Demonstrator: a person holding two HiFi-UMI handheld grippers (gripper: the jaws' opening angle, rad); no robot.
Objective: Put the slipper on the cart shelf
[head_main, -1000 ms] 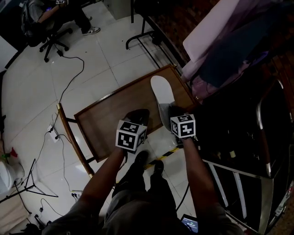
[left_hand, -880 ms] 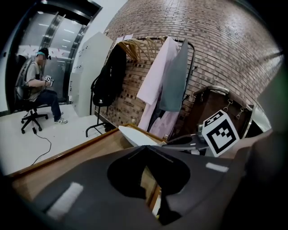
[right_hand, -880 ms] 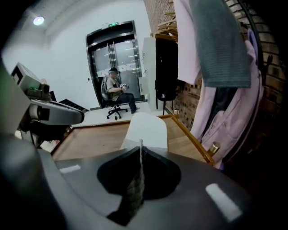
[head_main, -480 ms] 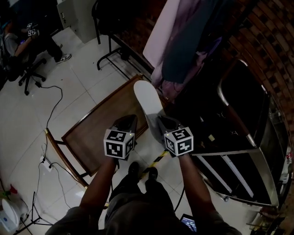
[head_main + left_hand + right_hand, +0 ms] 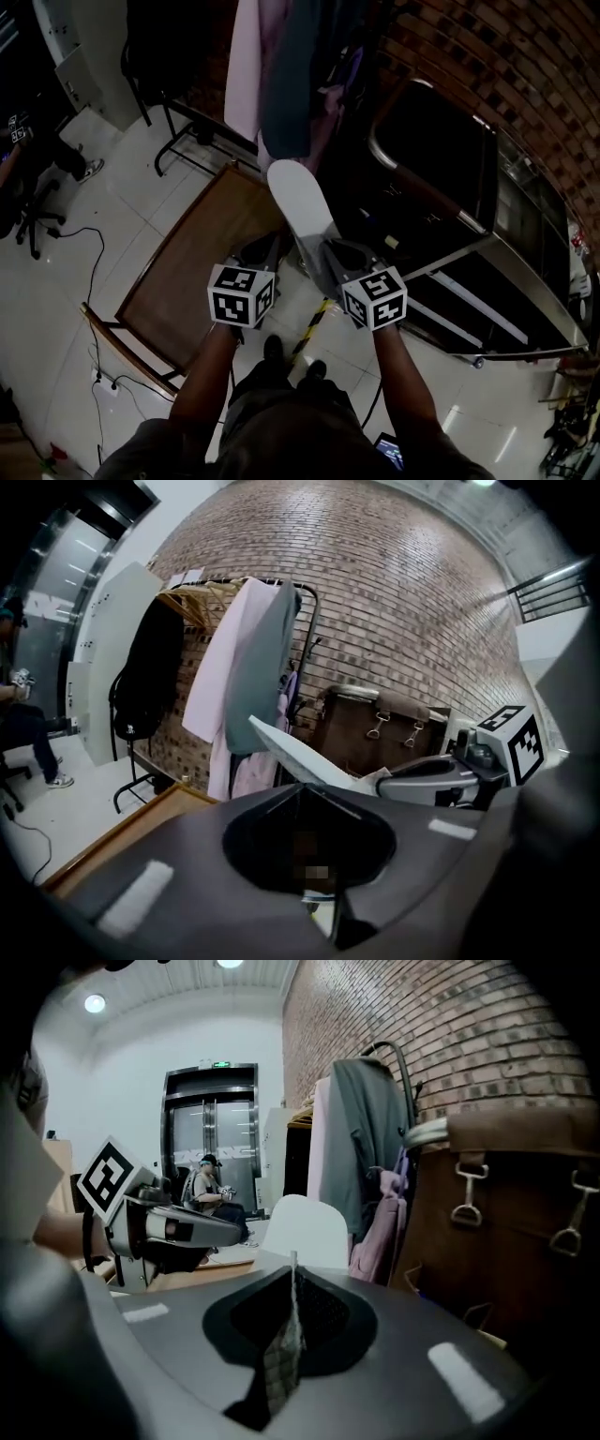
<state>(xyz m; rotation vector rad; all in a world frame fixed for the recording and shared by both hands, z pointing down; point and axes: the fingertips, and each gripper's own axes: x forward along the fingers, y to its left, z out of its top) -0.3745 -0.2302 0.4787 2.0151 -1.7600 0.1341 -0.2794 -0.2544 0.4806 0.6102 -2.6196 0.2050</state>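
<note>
The white-soled slipper (image 5: 300, 204) hangs in the air, its toe pointing away from me toward the clothes rack. My right gripper (image 5: 322, 247) is shut on its near end; in the right gripper view a thin textured edge is pinched between the jaws and the pale sole (image 5: 302, 1230) rises beyond them. My left gripper (image 5: 263, 247) sits just left of the slipper, jaws together with nothing in them. In the left gripper view the slipper (image 5: 298, 752) slants up to the left from the right gripper (image 5: 441, 778). The metal cart (image 5: 525, 291) with its shelves stands to the right.
A low wooden table (image 5: 192, 262) lies below and left of the grippers. A rack of pink and grey garments (image 5: 281, 66) stands ahead. A dark brown bag with buckles (image 5: 380, 726) sits on the cart. Cables (image 5: 84, 244) cross the white tiled floor at left.
Both grippers have risen with the slipper, away from the wooden table. The view has swung right, bringing more of the cart and brick wall into sight.
</note>
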